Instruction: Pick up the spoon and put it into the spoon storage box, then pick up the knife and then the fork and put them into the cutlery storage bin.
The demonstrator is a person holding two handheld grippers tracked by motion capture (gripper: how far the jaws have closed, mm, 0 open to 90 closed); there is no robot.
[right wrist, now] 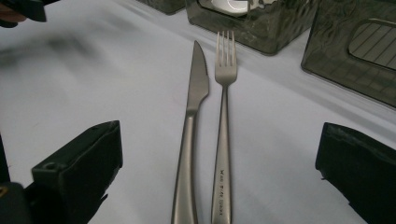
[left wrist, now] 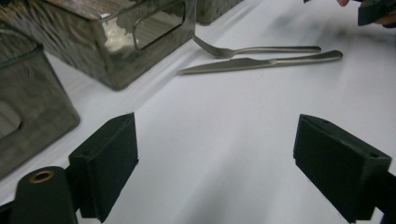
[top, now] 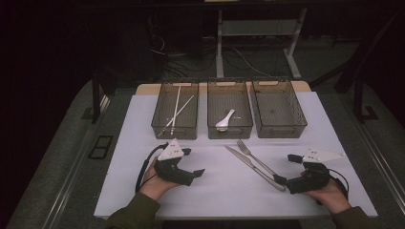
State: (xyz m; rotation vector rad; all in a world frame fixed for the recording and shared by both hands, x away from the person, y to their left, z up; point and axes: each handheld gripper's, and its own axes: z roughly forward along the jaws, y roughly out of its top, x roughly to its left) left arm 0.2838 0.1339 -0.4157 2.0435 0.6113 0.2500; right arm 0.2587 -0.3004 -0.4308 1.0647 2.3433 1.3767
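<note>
A steel fork (top: 253, 155) and knife (top: 250, 166) lie side by side on the white tabletop (top: 215, 191), right of centre, handles toward my right gripper (top: 285, 169). That gripper rests open on the table; in the right gripper view the knife (right wrist: 189, 130) and fork (right wrist: 223, 140) run up the middle between the wide-apart jaws, untouched. My left gripper (top: 193, 162) sits open at the left, near the front of the left bin (top: 174, 131). Nothing is between its jaws (left wrist: 217, 158), and the fork (left wrist: 261, 49) and knife (left wrist: 261, 63) lie farther off.
Three dark see-through bins stand in a row at the back. The left bin holds white chopsticks (top: 175, 109), the middle bin (top: 230, 132) a white spoon (top: 225, 120), and the right bin (top: 282, 131) looks bare. Dark floor and table legs lie beyond.
</note>
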